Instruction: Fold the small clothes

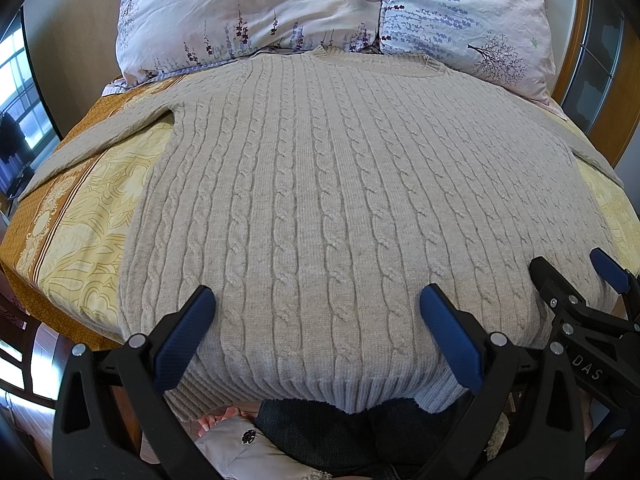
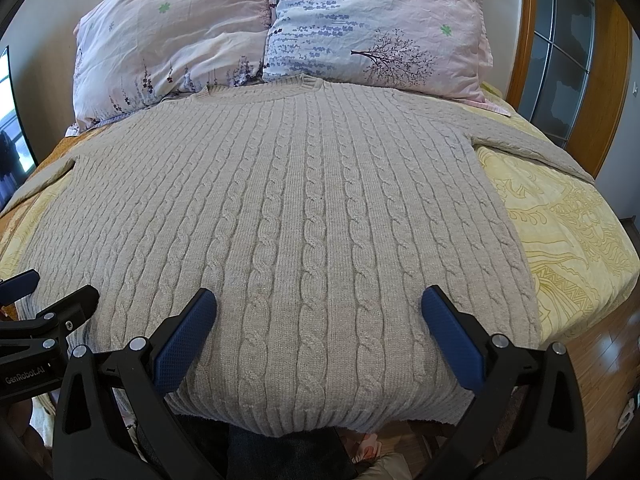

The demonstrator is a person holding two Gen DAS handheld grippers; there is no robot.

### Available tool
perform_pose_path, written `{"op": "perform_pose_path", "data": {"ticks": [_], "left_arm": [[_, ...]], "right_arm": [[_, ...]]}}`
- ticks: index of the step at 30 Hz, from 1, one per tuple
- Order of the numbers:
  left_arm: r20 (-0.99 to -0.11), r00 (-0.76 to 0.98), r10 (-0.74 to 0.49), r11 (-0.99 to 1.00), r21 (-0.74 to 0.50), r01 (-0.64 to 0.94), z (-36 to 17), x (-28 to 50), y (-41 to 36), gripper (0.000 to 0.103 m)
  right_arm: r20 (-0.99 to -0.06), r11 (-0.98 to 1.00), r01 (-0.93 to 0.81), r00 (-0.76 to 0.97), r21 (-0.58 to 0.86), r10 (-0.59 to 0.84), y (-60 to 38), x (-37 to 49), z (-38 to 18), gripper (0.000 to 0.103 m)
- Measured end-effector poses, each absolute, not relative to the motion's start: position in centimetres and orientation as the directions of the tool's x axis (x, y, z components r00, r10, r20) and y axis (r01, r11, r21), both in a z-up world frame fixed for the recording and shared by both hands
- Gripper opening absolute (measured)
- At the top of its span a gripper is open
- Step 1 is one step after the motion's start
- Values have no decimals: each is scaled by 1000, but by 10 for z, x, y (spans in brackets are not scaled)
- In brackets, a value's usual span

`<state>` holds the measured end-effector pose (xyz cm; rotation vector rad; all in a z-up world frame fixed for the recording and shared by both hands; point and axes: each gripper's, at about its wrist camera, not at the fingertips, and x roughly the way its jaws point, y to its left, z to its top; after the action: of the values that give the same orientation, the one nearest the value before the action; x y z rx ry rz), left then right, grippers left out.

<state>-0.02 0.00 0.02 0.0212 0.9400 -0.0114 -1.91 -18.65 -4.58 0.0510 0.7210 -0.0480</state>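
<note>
1. The bed (image 1: 72, 216) fills both views, covered by a yellow and ochre patterned sheet; bare sheet shows on either side of the garment, wider on the right in the right wrist view, and wooden floor (image 2: 600, 352) lies past the bed's right edge.
2. A beige cable-knit sweater (image 1: 320, 184) lies flat and face up in the middle of the bed, collar toward the head end, ribbed hem at the near edge, which it slightly overhangs.
3. Its body is smooth, with raised rope-like cables running in straight columns from collar to hem; both sleeves spread outward and slant toward the bed's sides.
4. Two crumpled floral pillows (image 1: 256, 12) stand side by side at the head end, and the sweater's collar touches their lower edges.
5. The left gripper (image 1: 316, 312) hovers over the hem with its jaws spread wide, blue textured pads on black frames, clasping nothing.
6. The right gripper (image 2: 318, 312) sits just beside it to the right, also above the hem, its jaws likewise released and empty.
7. Dark trousers (image 1: 340, 432) of the person show below the hem.
</note>
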Motion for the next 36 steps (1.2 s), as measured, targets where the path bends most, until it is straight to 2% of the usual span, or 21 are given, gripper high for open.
{"op": "perform_pose_path", "data": {"ticks": [24,36], "left_arm": [[-812,583,-2,1000,14,23,0,0,0,101],[-831,557,-12,998,20,52,1,8,1,101]], "right_arm": [[-645,998,55,764,31,-22,-191,-21,-48,102],[-615,998,-60,786,36,70,-195,-13,-46,102]]}}
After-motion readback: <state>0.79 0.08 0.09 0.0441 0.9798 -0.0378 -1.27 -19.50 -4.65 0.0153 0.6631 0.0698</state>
